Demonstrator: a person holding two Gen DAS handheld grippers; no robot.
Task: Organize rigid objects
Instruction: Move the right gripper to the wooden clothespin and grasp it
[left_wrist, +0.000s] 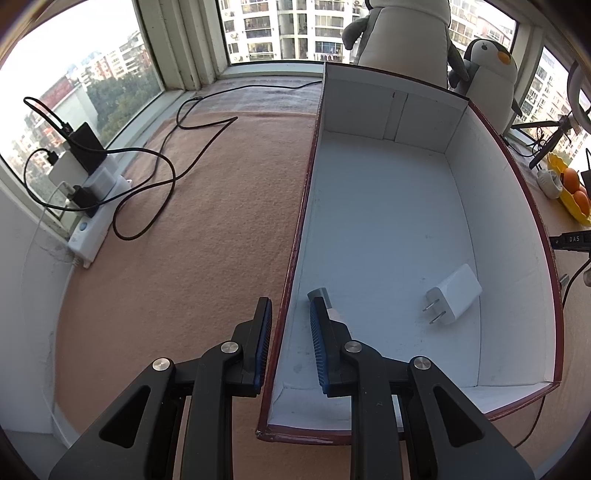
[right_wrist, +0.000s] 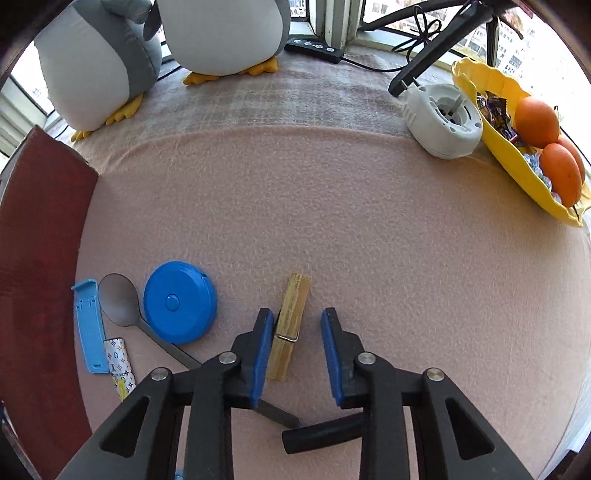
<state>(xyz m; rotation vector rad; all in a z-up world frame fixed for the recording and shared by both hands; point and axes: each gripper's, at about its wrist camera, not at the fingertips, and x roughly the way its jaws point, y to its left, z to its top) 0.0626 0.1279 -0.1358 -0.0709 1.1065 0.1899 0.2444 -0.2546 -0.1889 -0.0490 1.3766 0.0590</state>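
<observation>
1. two grippers work over a pink blanket (right_wrist: 332, 221); the right gripper (right_wrist: 297, 313) points steeply down at it with its jaws plainly apart.
2. one wooden clothespin (right_wrist: 291, 314) lies flat between those jaws, running roughly lengthways along the fingers. it sits against the left-hand blue pad (right_wrist: 260, 354), and a clear strip of blanket separates it from the other pad.
3. to the left of the right gripper sits a round blue tape measure (right_wrist: 179, 301). beyond it is a metal spoon (right_wrist: 116, 299), whose handle runs back under the gripper's left finger.
4. further left still lie a light blue plastic strip (right_wrist: 88, 328) and a small patterned tube (right_wrist: 118, 363), just beside the dark red outer wall of the box (right_wrist: 37, 277).
5. a short black cylinder (right_wrist: 321, 432) lies under the right gripper, close behind its fingers.
6. the left gripper (left_wrist: 290, 301) straddles the box's near-left wall (left_wrist: 295, 240), one finger outside and one inside.
7. its pads stand a little apart. the thin wall passes between them, with a visible gap on the inner side.
8. inside the box, ahead and to the right of the left gripper, a white plug charger (left_wrist: 456, 293) lies on the white floor, prongs toward the gripper.
9. a small grey piece (left_wrist: 318, 294) shows just past the inner fingertip; what it is cannot be told.
</observation>
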